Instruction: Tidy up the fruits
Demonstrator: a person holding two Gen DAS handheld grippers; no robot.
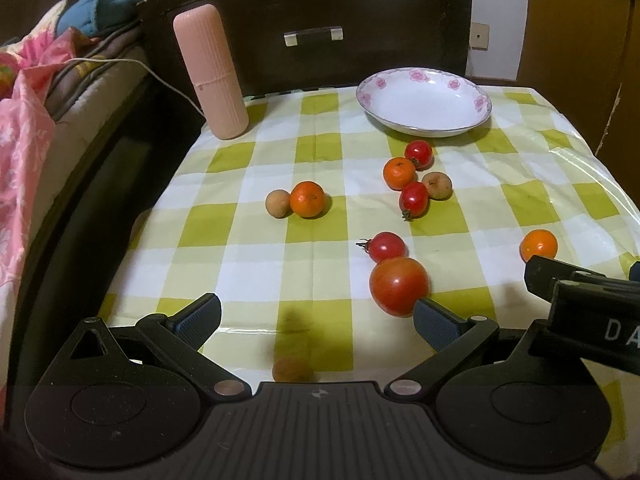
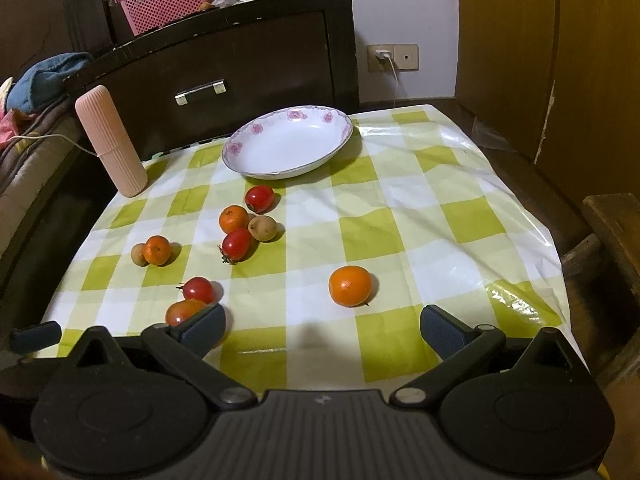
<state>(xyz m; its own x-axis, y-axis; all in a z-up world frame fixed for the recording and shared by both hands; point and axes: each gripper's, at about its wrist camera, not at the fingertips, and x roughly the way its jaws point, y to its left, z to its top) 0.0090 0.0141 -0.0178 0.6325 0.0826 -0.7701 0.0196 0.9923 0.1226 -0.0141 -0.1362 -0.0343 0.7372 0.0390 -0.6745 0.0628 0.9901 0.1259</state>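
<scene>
The floral dish [image 2: 288, 144] sat empty at upper centre, evidently awaiting fruit. Both the left gripper [image 1: 316, 320] and right gripper [image 2: 322, 330] gaped, holding nothing; the nearest mandarin [image 2: 350, 286] lay ahead.

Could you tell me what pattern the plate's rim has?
Pink flowers on the white plate, clearest in the right wrist view.

Fruits [image 2: 236, 240] on tablecloth [image 2: 400, 240] before plate [image 2: 288, 168]
</scene>
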